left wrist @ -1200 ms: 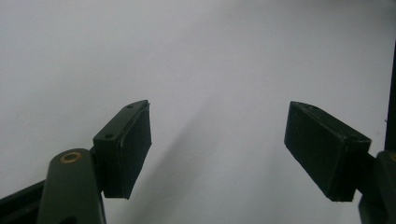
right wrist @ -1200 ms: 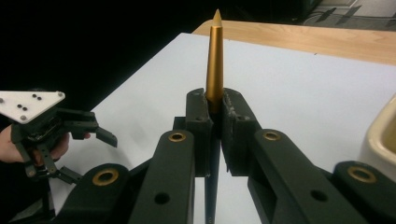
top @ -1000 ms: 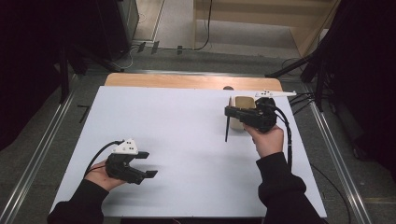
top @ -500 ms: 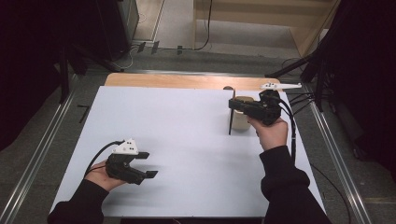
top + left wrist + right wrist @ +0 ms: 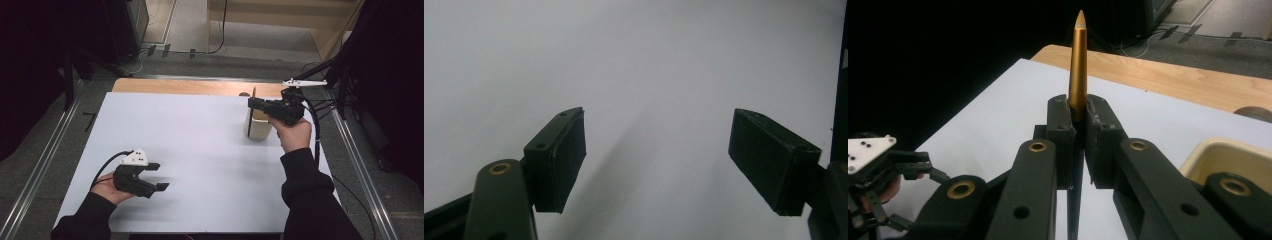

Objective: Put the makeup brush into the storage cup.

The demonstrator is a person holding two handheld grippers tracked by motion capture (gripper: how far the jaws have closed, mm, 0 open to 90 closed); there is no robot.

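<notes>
- Pen [image 5: 1078, 65], gold-barrelled with a pointed tip, stands clamped between the jaws of the right gripper [image 5: 1077, 135]; its dark lower part runs down below the jaws.
- In the high view the right gripper [image 5: 256, 105] sits at about 2 o'clock on the tabletop [image 5: 190, 150], with the pen [image 5: 253, 107] showing as a thin dark upright line at its front.
- Just below that line stands a cream cup [image 5: 257, 126], open at the top; the pen's lower end is at the cup's 9 o'clock edge, and whether it touches cannot be told.
- The person's right hand [image 5: 292, 135] grips the tool from the 5 o'clock side.
- Left gripper [image 5: 159, 176] rests at about 7 o'clock on the tabletop, well apart from the cup, jaws spread wide with nothing but white surface between them [image 5: 656, 160].
- A wooden strip [image 5: 185, 86] runs along the 12 o'clock edge.
</notes>
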